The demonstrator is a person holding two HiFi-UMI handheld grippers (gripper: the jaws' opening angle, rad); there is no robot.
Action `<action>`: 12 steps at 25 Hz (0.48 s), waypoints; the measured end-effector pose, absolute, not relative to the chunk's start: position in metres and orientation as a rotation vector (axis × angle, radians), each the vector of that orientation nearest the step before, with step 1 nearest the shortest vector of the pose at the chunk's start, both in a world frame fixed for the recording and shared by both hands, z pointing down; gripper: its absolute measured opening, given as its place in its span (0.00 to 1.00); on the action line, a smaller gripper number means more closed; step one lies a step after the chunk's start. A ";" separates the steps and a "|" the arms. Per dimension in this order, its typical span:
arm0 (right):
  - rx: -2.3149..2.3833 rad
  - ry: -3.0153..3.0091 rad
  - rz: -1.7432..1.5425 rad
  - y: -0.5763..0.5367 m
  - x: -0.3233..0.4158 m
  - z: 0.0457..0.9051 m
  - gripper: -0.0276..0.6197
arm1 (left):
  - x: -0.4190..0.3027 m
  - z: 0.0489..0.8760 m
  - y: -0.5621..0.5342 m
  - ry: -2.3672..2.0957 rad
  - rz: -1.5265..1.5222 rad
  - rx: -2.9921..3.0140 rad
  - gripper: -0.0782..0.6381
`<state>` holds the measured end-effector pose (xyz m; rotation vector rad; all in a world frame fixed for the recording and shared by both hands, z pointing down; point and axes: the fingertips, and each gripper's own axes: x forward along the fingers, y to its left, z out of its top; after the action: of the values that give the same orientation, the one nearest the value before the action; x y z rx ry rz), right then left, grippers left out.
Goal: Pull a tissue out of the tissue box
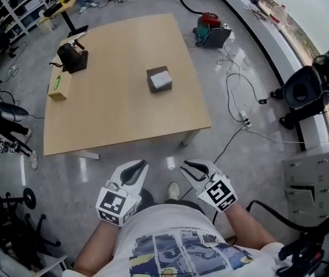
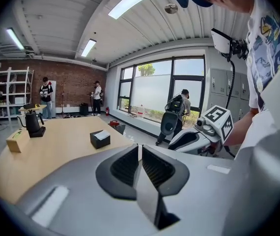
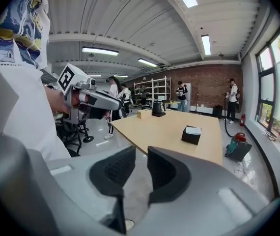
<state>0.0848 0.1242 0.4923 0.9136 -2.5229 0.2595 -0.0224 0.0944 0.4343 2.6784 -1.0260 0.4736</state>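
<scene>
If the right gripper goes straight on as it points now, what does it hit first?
Likely the near edge of the light wooden table; the way there looks free. The black tissue box sits further in, to the right. Depth unclear.

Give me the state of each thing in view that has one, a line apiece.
tissue box: on the table, untouched, a white tissue showing at its top.
left hand-held gripper: shut, empty, short of the table.
right hand-held gripper: open, nothing between its jaws, short of the table.
black kettle: upright near the table's far left edge.
</scene>
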 end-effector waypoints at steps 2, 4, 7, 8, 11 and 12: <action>0.898 -2.523 0.254 0.117 0.089 0.496 0.15 | -0.021 0.437 0.090 -1.029 0.484 2.667 0.15; 0.894 -2.520 0.251 0.104 0.093 0.501 0.15 | -0.019 0.441 0.079 -1.027 0.500 2.659 0.15; 0.903 -2.513 0.254 0.083 0.097 0.506 0.16 | -0.014 0.449 0.060 -1.005 0.520 2.656 0.15; 0.907 -2.507 0.251 0.076 0.098 0.507 0.16 | -0.013 0.450 0.053 -0.996 0.520 2.658 0.15; 0.923 -2.480 0.243 0.050 0.100 0.509 0.16 | -0.008 0.451 0.027 -0.962 0.508 2.671 0.15; 0.926 -2.469 0.233 0.041 0.098 0.509 0.16 | -0.008 0.450 0.017 -0.949 0.504 2.679 0.15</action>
<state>0.0983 0.0414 0.5091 0.9256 -2.4690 0.2335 -0.0079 0.0171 0.4503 2.6792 -0.9486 0.5044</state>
